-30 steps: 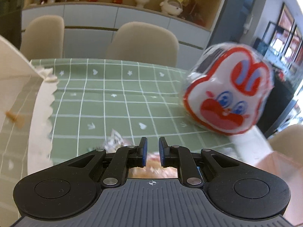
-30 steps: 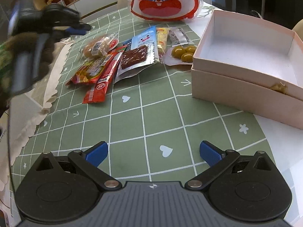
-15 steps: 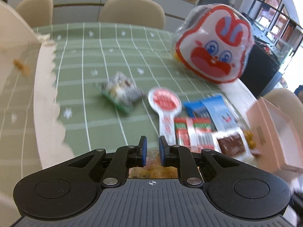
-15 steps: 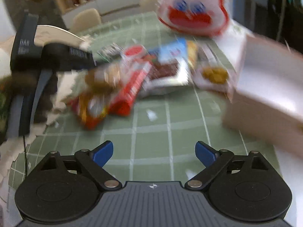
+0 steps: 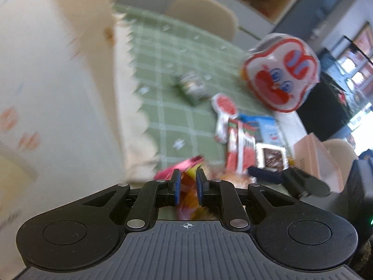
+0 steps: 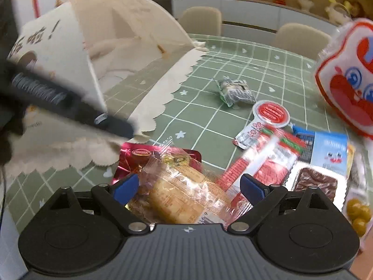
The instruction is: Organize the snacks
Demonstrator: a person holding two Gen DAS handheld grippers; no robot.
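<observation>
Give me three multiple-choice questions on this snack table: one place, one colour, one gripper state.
1. Where is the small green-and-grey foil packet? A on the green checked tablecloth, apart from the pile; B in the pink box; C in a gripper.
2. The rim of the rabbit-face plastic bag is: A green; B red; C black.
3. The right gripper is: A shut on a packet; B out of view; C open.
1 A, it lies alone on the cloth. 2 B, its outline is red. 3 C, its jaws, just closing, flank the clear-wrapped bread roll without pressing.
</observation>
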